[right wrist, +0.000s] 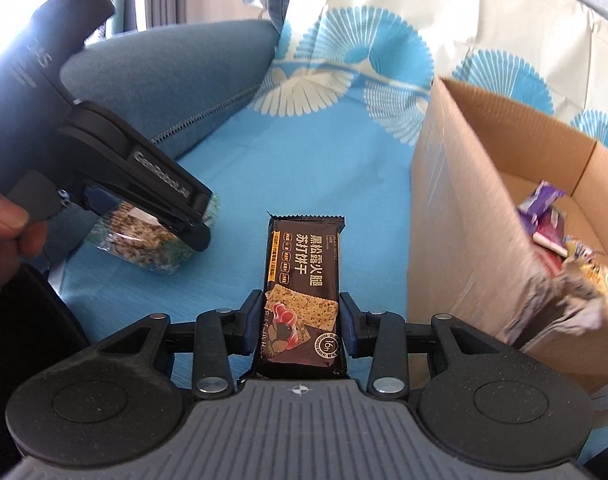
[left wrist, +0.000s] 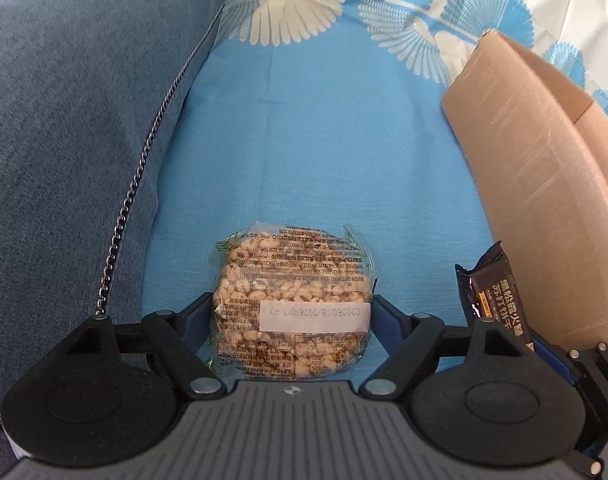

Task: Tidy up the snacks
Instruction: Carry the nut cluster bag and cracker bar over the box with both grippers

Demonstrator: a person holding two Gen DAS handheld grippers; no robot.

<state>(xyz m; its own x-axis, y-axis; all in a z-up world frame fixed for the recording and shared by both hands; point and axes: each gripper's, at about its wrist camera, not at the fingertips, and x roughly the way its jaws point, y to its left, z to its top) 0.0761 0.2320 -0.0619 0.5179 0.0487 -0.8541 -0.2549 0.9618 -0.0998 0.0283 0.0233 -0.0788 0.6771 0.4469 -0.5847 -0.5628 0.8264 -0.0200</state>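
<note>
At the left, the left gripper (left wrist: pixel 291 312) clamps a clear-wrapped puffed grain cake (left wrist: pixel 293 304) on the blue patterned cloth (left wrist: pixel 324 140). To its right, the right gripper (right wrist: pixel 301 320) grips a dark soda cracker packet (right wrist: pixel 304 288), near the open cardboard box (right wrist: pixel 464 200) of snacks (right wrist: pixel 564 248) at far right.

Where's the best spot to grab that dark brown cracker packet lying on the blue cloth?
Grip the cracker packet across its narrow width, on the two long edges near the near end, coming in low along its length. It lies flat and slim, and the right gripper already brackets it this way.
</note>
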